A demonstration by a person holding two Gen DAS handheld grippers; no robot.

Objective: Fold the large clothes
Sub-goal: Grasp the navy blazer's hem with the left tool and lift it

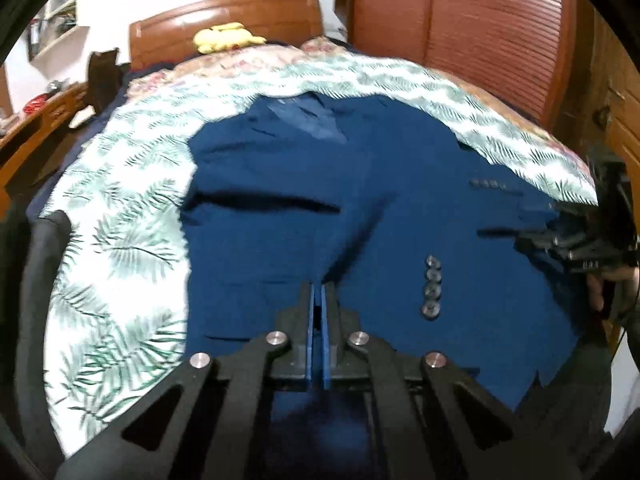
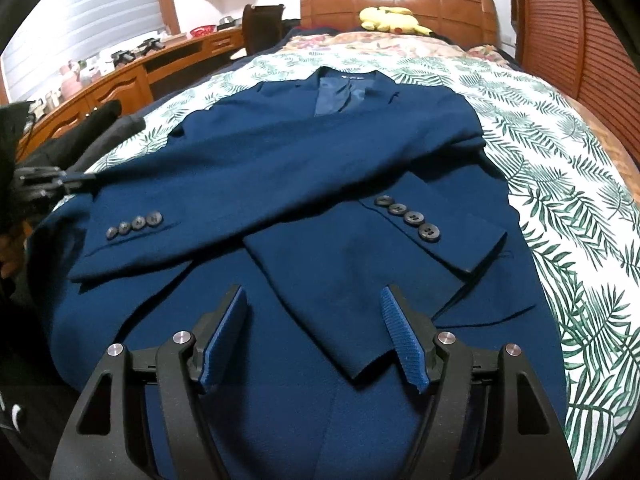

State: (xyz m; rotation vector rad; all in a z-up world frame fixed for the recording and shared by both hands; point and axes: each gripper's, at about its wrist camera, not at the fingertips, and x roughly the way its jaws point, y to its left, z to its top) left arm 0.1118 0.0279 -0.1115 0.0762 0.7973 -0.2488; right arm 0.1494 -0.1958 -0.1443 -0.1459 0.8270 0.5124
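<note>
On the leaf-print bedspread (image 2: 560,168) a navy jacket (image 2: 304,168) is laid with sleeves crossed, the right claw (image 2: 314,300) held wide open and empty above its near hem, the left claw (image 1: 319,290) pressed shut above it, nothing seen between its pads.

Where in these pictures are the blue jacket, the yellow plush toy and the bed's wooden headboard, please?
blue jacket (image 2: 320,152): right wrist view, chest panel.
yellow plush toy (image 2: 390,18): right wrist view, its body.
wooden headboard (image 1: 224,16): left wrist view, upper panel.

A navy blazer (image 2: 304,168) lies face up on the bed, both buttoned-cuff sleeves crossed over its front.
</note>
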